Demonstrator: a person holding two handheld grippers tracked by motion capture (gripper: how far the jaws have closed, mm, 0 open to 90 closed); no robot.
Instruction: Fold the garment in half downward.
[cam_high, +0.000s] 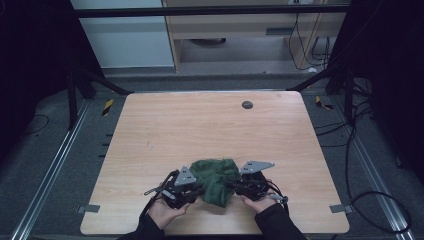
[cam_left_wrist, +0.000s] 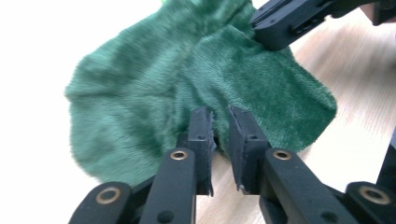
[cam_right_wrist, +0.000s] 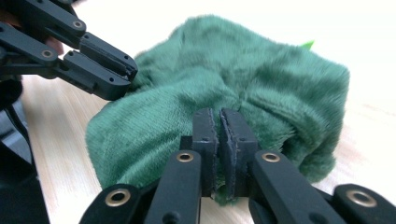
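Observation:
A crumpled green plush cloth (cam_high: 217, 179) lies near the table's front edge, between both grippers. My left gripper (cam_high: 198, 189) meets its left side. In the left gripper view the jaws (cam_left_wrist: 220, 125) are narrowed on a fold of the cloth (cam_left_wrist: 154, 88), with green pile in the thin gap. My right gripper (cam_high: 236, 187) holds the cloth's right side. Its jaws (cam_right_wrist: 219, 122) are pressed together with a tuft of cloth (cam_right_wrist: 261, 84) pinched low between them. Each gripper view also shows the other gripper's black fingers (cam_left_wrist: 285, 25) (cam_right_wrist: 93, 65) touching the cloth.
The wooden table (cam_high: 200, 125) has a small dark round disc (cam_high: 247, 104) near its far edge. Dark frame struts and cables stand around the table on the floor. A person's hands (cam_high: 167, 212) come in from the front edge.

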